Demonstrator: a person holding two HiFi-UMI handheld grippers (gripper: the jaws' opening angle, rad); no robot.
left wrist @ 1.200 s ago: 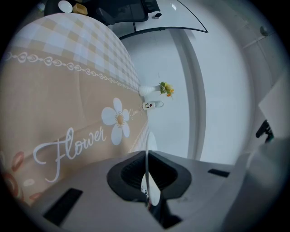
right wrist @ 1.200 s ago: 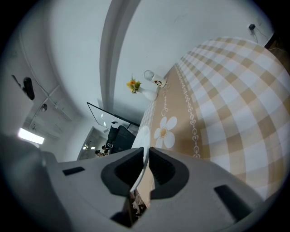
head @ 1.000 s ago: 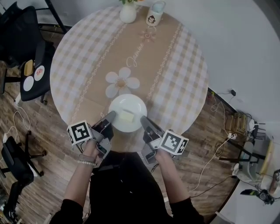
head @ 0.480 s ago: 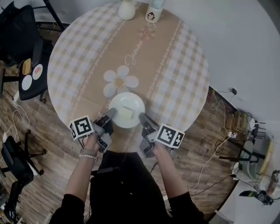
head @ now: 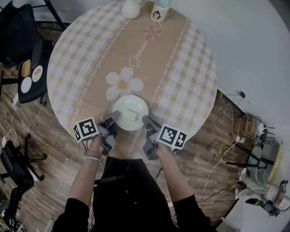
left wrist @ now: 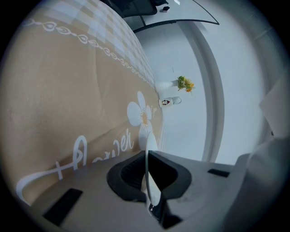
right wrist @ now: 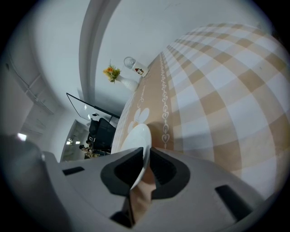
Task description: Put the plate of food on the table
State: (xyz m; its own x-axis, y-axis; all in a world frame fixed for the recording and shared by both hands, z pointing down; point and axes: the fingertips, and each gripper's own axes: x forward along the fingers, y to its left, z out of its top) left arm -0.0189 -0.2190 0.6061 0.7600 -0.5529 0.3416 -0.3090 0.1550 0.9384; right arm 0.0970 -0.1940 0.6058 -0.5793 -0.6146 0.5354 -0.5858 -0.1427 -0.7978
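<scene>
Since a second ago the plate (head: 130, 107) has crept a little closer to the daisy print (head: 123, 84) on the cloth, and both grippers have come in with it, the right marker cube most visibly. Plate is now just on my side of the daisy print, over the tan centre stripe of the round bench (head: 181, 68), well inside the near edge. A pale yellow piece of food (head: 131, 115) lies on it, near the middle. Left gripper (head: 112, 118) is at the plate's left rim, on the near-left side of the daisy; its own view shows the jaws pinching the thin white rim edge-on. Right gripper (head: 146, 121) is at the right rim, near-right of the daisy; its jaws are likewise pinched on the rim, which runs up between the two pads. I cannot tell whether the plate's underside touches the cloth. Far beyond the daisy, at the bench's opposite edge, stand a white vase (head: 130, 8) and a mug (head: 158, 12), side by side.
</scene>
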